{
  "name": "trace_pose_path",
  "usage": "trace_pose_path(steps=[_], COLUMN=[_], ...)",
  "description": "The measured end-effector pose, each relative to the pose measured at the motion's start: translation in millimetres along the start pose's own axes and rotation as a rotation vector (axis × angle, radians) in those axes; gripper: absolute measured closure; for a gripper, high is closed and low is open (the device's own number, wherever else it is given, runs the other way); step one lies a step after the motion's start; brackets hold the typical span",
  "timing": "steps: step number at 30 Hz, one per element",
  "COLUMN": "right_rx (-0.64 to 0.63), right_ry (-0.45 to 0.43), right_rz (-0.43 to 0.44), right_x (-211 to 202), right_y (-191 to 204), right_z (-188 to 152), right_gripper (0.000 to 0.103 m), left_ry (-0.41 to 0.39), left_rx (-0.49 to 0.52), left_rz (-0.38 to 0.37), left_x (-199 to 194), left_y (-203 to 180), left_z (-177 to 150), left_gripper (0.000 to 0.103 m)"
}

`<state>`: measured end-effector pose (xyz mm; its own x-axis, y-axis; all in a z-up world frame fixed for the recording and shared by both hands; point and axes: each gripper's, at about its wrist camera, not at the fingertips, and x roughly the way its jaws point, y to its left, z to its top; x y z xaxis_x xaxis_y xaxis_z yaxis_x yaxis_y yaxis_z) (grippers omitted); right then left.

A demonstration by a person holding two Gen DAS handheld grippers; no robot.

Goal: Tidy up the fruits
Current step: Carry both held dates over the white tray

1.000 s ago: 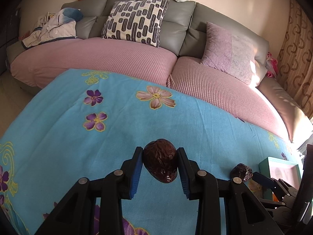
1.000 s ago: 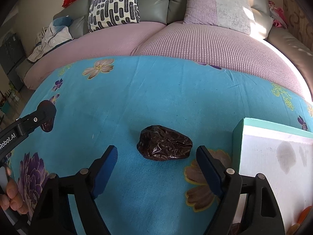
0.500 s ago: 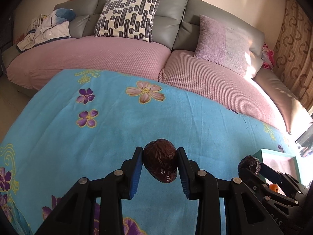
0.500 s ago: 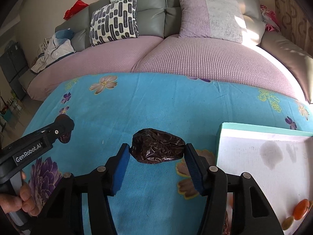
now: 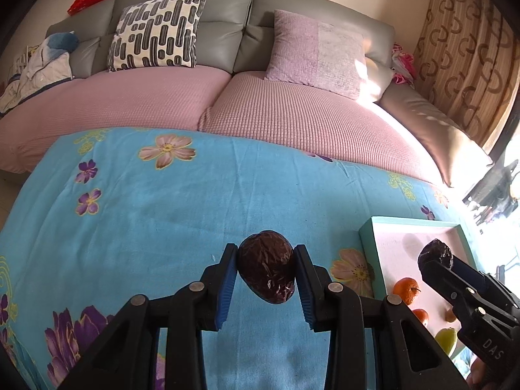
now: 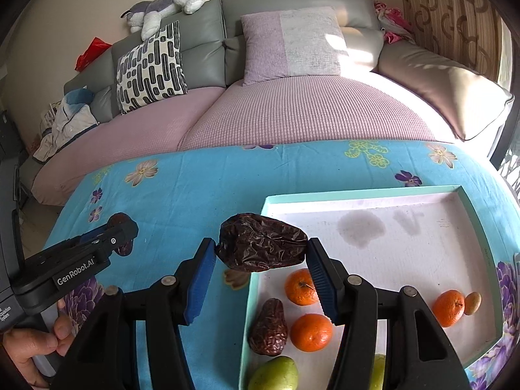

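Right wrist view: a wrinkled dark brown date (image 6: 261,247) is clamped end to end between the blue pads of the right hand-held gripper (image 6: 261,261), held in the air above the near left edge of a shallow mint-green tray (image 6: 468,201). The tray, our landmark, sits on a desk covered by a bright blue flowered cloth (image 6: 182,195). Inside the tray, toward its near left corner, lie another dark date (image 6: 269,326), two small oranges (image 6: 300,287), and a green pear (image 6: 274,375). A third orange (image 6: 449,304) touches a small tan fruit (image 6: 472,303) near the tray's right wall. The tray's far half is bare white with faint grey stains.

Left of the tray, the left hand-held gripper (image 6: 122,237) is gripped by a person's hand (image 6: 39,347).

Left wrist view: the left hand-held gripper (image 5: 266,271) is closed on a second dark date (image 5: 266,266), held above the cloth, left of the tray (image 5: 367,237). Beyond the tray stands a grey sofa (image 5: 227,42) with pink seat covers and cushions.
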<state>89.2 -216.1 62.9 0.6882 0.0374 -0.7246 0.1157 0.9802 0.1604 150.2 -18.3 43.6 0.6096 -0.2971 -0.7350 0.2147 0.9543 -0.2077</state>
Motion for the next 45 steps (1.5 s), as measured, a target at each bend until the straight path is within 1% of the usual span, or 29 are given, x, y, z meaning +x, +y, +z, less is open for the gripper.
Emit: trace_pose_path(steps=[4,8,14,19,23,28,31,37,45], right_rx=[0.033,0.058,0.080,0.122,0.156,0.159,0.158,0.189,0.189], right_ry=[-0.023,-0.033,-0.045,-0.047,-0.036,-0.020,0.015,0.016,0.062], right_rz=[-0.059,-0.154,-0.240,-0.262,-0.257,-0.268,-0.293,-0.293,-0.301], right_x=[-7.6,-11.0,-19.0,-21.8,-16.8,-7.7,1.9,3.5,13.6], right_y=[-29.1,-61.4,-103.9,-133.3,-146.3,-154.5,-161.5,-180.2,-187.0], right_z=[3.0,4.6,5.5,1.6,-1.7,-3.8,-8.1,-13.2,-18.4], right_gripper=[0.044,0.044,0.044,0.044,0.044,0.044,0.044,0.044,0.044], left_ry=[0.008,0.023,0.045,0.063,0.072,0.088,0.106,0.127,0.157], left_rx=[0.021,0.056,0.103,0.169,0.209,0.252,0.266,0.286,0.300], left_rz=[0.001,0.007,-0.064,-0.112,-0.125,-0.124,-0.117,-0.085,-0.059], left_x=[1.6,5.7,13.9,21.0,29.7,43.4,55.4,72.6,88.9], left_y=[-13.2,-31.7,-72.6,-112.2,-138.4,-161.6,-170.5,-177.7,-185.5], left_z=[-1.1,-2.0,3.3,10.2,13.6,13.9,12.5,6.9,-2.9], left_gripper=[0.066,0.066,0.066,0.066,0.066,0.066,0.066,0.066,0.066])
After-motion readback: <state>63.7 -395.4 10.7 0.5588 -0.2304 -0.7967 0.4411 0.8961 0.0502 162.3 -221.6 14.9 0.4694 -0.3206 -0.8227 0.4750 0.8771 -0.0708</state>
